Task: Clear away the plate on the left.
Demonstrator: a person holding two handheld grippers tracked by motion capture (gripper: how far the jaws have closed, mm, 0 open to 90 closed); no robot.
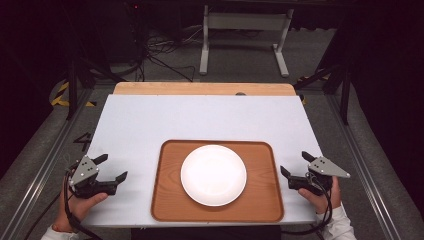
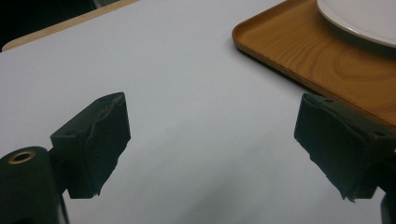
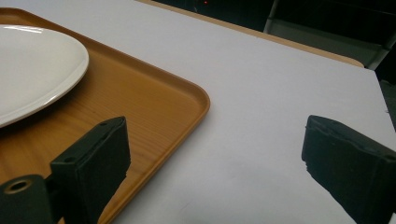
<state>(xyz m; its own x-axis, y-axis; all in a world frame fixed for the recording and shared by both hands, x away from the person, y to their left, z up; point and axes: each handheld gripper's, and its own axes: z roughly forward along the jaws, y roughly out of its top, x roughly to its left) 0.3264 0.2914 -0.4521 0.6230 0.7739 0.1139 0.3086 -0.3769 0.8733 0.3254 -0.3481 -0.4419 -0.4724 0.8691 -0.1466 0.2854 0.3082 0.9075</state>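
A white round plate (image 1: 213, 174) lies empty in the middle of a brown wooden tray (image 1: 167, 200) near the table's front edge. My left gripper (image 1: 111, 168) rests at the front left, a short way left of the tray, open with nothing between its jaws. My right gripper (image 1: 296, 163) sits at the front right, just off the tray's right rim, open and empty too. In the left gripper view the tray (image 2: 299, 51) and plate (image 2: 359, 18) lie ahead to the right of my gripper (image 2: 212, 154). In the right gripper view my gripper (image 3: 215, 163) straddles the tray's corner (image 3: 187, 100), with the plate (image 3: 32, 65) at left.
The white tabletop (image 1: 200, 117) has a bare wooden strip (image 1: 200, 88) along its far edge. Beyond it stand a white table frame (image 1: 245, 35) and loose cables (image 1: 160, 50) on the floor. Metal rails (image 1: 45, 160) run along both sides of the table.
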